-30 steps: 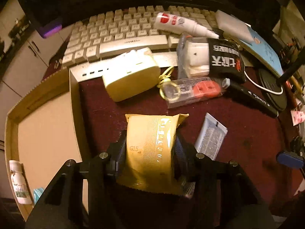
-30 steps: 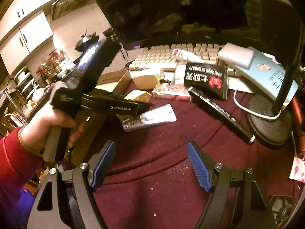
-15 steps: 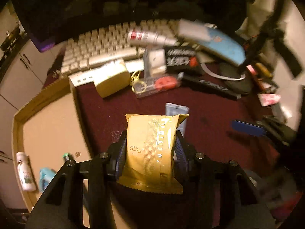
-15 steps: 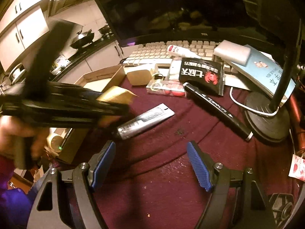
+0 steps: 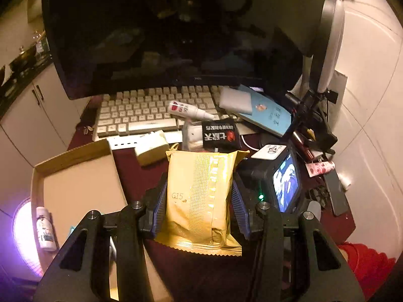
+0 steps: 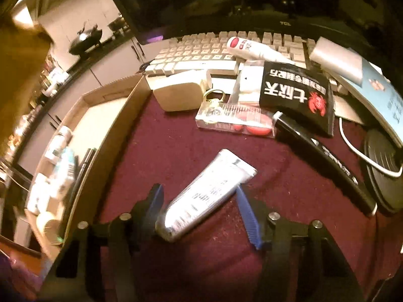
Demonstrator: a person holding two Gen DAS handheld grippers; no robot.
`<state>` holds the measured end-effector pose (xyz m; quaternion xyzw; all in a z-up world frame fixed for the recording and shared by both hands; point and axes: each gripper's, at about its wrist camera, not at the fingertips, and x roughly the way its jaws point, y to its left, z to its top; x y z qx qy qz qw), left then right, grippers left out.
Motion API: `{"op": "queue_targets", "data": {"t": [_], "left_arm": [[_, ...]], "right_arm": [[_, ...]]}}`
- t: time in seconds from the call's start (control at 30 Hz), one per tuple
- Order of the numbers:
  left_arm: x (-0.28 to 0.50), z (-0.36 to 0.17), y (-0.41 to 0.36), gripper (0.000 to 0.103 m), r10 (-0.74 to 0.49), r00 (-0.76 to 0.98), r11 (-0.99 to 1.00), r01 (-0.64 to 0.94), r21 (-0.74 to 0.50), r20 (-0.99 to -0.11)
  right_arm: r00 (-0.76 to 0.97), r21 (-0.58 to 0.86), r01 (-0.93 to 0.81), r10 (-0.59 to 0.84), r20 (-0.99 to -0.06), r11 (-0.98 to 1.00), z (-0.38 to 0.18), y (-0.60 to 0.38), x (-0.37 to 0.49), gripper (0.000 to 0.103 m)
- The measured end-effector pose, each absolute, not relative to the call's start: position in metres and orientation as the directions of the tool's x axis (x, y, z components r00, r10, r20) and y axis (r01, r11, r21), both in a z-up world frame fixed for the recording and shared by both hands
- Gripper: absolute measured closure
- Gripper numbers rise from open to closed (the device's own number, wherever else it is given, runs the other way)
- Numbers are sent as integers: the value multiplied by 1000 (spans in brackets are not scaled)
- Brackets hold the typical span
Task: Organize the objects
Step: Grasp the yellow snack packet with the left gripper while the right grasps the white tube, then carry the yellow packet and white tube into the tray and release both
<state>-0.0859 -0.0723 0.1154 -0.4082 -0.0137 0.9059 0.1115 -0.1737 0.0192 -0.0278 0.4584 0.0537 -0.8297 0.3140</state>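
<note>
We hold a gold foil sachet (image 5: 199, 196) stamped G15, clenched upright between the blue ribbed pads of our left gripper (image 5: 199, 196) and lifted clear of the maroon cloth-covered table (image 6: 176, 141), just beside the right wall of the shallow cardboard tray (image 5: 83, 188) at the table's left edge. Our right gripper (image 6: 201, 207) is closing around a silver squeeze tube (image 6: 204, 193) that lies slanted on the cloth near the table's front edge; the right pad meets the tube's side, while the left pad looks a little apart from it, though blur makes that hard to tell. Inside the tray, toward its near end, lie a small white bottle (image 5: 45, 229) and some pale packets too blurred to name. Farther back on the cloth sit a cream rounded box (image 6: 177, 95), a clear plastic case with red discs (image 6: 236, 123), a black pouch with white characters and a red crab (image 6: 297, 98), and a black marker pen (image 6: 325, 161). Along the table's rear edge runs a beige keyboard (image 6: 206, 50) with a white spray bottle with a red label (image 6: 252, 47) lying on it, below a dark monitor (image 5: 163, 37).
</note>
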Motion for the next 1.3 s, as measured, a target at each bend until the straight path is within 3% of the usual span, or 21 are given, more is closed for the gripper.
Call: {"op": "queue_targets", "data": {"t": [0.1,0.3,0.6,0.87,1.07,1.3], "left_arm": [[-84,115,-77,57,239,-628,-970,-190,-152,-740],[-83,118,-74,57,285,-632,-958,-215,-190,-721],[-77,115,-63,57,367,-627,-930,-260,-260,-687],[-78,110,-60,57,381,-626,-924,-286,-255,-681],[-73,107,-109,57,384,-655,-922,-229,-313,-651],[-44,97,-216,57,344,-735,-889,-54,-455,-585]], "right_arm": [[-376,171,609,-471,-798,-775,-27,21,-171,63],[-404,108,644,-457,-792,-758,-27,41,-158,71],[-464,1,666,-415,-782,-746,-25,69,-132,72],[-450,11,700,-453,-769,-714,-25,65,-121,73],[-442,41,727,-513,-736,-685,-4,47,-118,73],[-398,92,779,-602,-692,-621,23,28,-112,73]]}}
